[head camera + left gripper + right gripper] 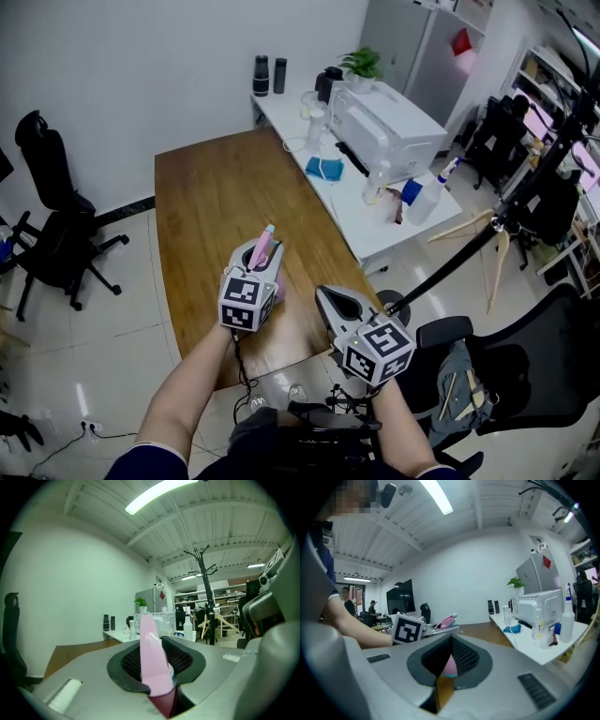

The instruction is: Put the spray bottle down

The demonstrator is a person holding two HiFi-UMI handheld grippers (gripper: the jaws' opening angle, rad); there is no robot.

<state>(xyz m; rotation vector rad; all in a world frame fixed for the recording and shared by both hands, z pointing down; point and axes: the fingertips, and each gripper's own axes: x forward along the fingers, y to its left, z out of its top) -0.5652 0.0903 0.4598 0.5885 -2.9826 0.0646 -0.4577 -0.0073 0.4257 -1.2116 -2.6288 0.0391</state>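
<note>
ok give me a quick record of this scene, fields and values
task item: pink spray bottle
held by: left gripper, jaws shut on it, nozzle end pointing away from the person
bottle status: not set down, held over the near end of the wooden table
right gripper: jaws nearly together, small pink patch in the gap, unclear what
nearby: white table with a printer

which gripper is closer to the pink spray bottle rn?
Left. The left gripper is clamped on the pink spray bottle; the right gripper sits apart to its right, nearer the person.
</note>
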